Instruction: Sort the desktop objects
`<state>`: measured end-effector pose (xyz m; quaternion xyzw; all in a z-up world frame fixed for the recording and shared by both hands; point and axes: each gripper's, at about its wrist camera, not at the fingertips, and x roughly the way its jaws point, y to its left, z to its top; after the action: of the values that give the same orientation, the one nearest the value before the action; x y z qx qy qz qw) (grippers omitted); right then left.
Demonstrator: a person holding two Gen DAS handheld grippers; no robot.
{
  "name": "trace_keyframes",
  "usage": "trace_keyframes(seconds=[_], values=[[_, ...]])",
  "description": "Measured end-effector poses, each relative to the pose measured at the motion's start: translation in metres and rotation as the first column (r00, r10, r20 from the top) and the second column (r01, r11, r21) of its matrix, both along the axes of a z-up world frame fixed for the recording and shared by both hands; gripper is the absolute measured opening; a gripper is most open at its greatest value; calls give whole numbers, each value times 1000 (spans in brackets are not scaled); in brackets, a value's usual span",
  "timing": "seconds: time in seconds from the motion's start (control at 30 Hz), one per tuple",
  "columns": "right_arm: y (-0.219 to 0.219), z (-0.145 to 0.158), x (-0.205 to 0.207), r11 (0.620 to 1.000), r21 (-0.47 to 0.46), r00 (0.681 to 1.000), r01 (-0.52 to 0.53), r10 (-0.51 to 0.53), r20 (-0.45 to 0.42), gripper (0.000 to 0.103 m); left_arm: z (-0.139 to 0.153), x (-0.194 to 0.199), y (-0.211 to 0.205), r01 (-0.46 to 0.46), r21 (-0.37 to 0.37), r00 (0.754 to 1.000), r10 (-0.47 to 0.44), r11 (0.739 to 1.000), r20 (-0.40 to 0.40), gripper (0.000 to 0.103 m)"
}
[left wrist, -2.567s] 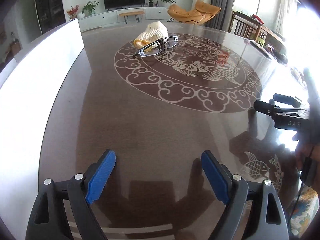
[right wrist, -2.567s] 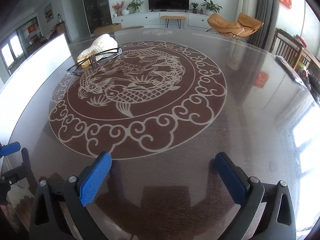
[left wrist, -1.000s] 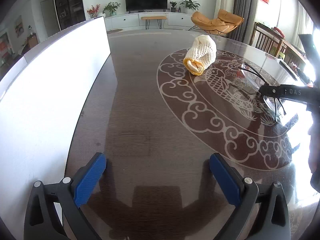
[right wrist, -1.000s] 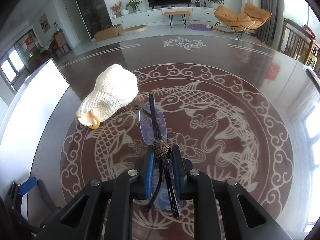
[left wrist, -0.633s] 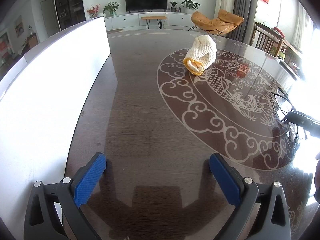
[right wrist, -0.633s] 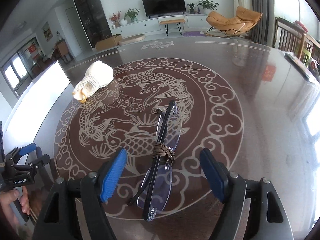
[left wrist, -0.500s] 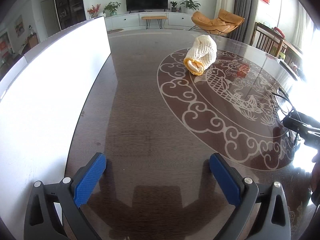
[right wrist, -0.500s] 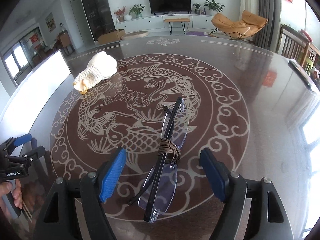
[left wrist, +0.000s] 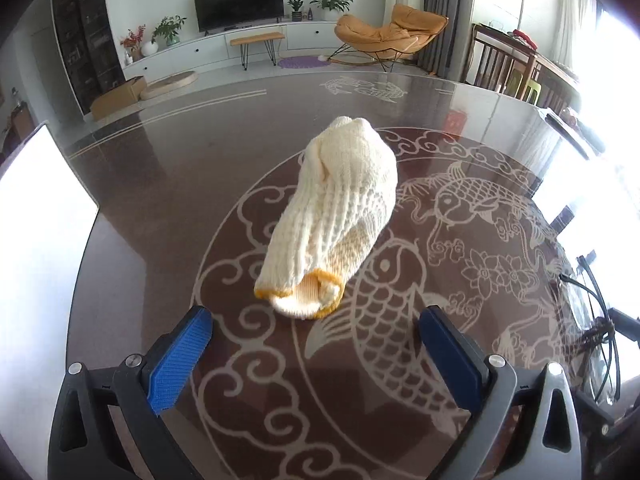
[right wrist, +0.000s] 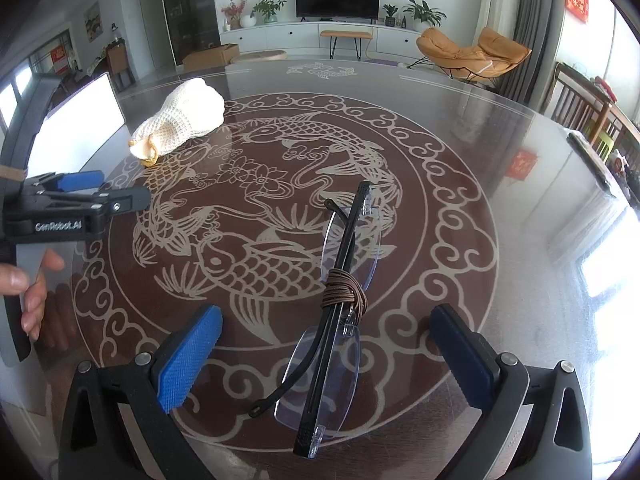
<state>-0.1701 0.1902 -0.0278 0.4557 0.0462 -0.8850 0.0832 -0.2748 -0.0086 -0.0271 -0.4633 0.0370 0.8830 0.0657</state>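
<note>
Right tongs (right wrist: 324, 356): jaws spread wide, having just been opening; nothing gripped. The folded spectacles (right wrist: 340, 312), temples bound with a brown cord (right wrist: 345, 294), lie flat on the desk (right wrist: 500, 128) between the blue pads, touching neither. Judged: spectacles set down, that step finished.

Left tongs (left wrist: 316, 360): jaws wide, empty, pointed down at the rolled knitted glove (left wrist: 340, 208). The glove's yellow-edged cuff lies just beyond the pads, not yet between them. Judged: step in hand is the approach to the glove.

Next move calls for: carrying the left tongs forward until the pads flank the roll, then closing across its width; the soft knit should compress.

Far left: a white board (left wrist: 36, 248) at the desk's edge.
</note>
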Motion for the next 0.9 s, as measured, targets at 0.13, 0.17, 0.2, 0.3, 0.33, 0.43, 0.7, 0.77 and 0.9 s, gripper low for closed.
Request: trace_keyframes(seconds=[0.13, 0.17, 0.2, 0.3, 0.33, 0.43, 0.7, 0.77, 0.9], values=[[0, 0, 0, 1000, 0, 1000, 0, 0, 0, 103, 2, -37, 10, -41, -5, 999, 41, 999, 29, 103], [0, 0, 0, 1000, 0, 1000, 0, 0, 0, 103, 2, -40, 10, -45, -6, 999, 46, 999, 13, 100], [0, 0, 0, 1000, 0, 1000, 0, 0, 0, 103, 6, -39, 10, -45, -3, 999, 45, 999, -16, 77], [0, 0, 0, 1000, 0, 1000, 0, 0, 0, 103, 9, -26, 7, -62, 8, 997, 63, 998, -49, 39], [0, 0, 0, 1000, 0, 1000, 0, 0, 0, 103, 9, -15, 4, -72, 15, 996, 73, 997, -59, 39], [0, 0, 0, 1000, 0, 1000, 0, 0, 0, 103, 9, 36, -7, -111, 16, 991, 111, 994, -70, 39], [0, 0, -1, 1000, 0, 1000, 0, 0, 0, 103, -1, 142, -28, -206, 8, 979, 206, 979, -7, 103], [0, 0, -1, 1000, 0, 1000, 0, 0, 0, 103, -3, 142, -27, -189, 0, 982, 189, 982, -4, 103], [0, 0, -1, 1000, 0, 1000, 1, -1, 0, 103, -3, 142, -25, -189, 3, 982, 189, 982, -5, 103]])
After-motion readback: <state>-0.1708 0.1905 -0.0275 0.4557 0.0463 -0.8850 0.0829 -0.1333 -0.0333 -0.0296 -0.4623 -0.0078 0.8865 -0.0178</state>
